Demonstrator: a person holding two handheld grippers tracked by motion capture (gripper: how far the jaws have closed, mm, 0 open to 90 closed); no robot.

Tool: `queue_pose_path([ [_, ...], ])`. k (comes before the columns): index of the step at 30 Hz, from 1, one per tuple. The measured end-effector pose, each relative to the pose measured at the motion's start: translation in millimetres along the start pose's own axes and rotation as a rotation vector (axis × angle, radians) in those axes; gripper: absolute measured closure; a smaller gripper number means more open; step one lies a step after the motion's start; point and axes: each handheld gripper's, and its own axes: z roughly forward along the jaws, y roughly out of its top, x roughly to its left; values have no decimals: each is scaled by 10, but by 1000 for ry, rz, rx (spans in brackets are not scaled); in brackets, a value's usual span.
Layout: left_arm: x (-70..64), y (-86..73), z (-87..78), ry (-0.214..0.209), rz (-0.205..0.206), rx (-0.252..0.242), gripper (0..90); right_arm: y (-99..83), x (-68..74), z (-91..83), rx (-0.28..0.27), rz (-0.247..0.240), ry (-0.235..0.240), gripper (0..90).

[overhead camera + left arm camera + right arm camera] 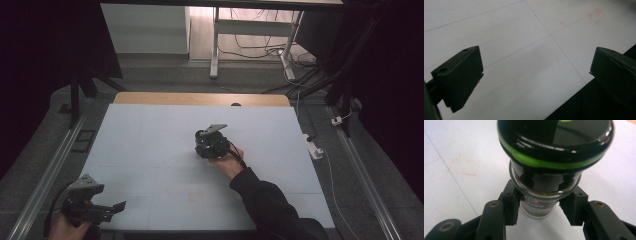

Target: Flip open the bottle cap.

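Right gripper [541, 216] sits near the middle of the desk [150, 145], slightly toward the right edge, its jaws clamped on the glass body of a jar [537, 205] just under the black cap [554, 142] with a green ring. Contents look like a ground spice; label too blurred to read. The grip is low on the neck, probably so the wide cap cannot slip down through the jaws. Jar looks upright, whether it touches the desk I cannot tell. Left gripper [536, 72] waits at the near left corner, jaws wide apart and holding nothing, likely kept clear until needed. Faint red square [596, 16] is marked on the desk.
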Motion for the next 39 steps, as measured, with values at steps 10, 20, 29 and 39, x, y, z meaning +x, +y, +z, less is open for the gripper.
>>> queue_pose_path([
  [10, 8, 26, -11, -12, -2, -15, 0, -4, -9, 3, -1, 1, 10, 524],
  [20, 17, 73, 38, -71, 52, -24, 0, -8, -12, 4, -3, -3, 11, 524],
  [29, -23, 196, 129, -132, 115, -77, 0, -8, -16, 5, -2, -7, 14, 524],
  [39, -25, 365, 278, -134, 112, -119, 2, -4, -19, 4, 4, -7, 18, 524],
])
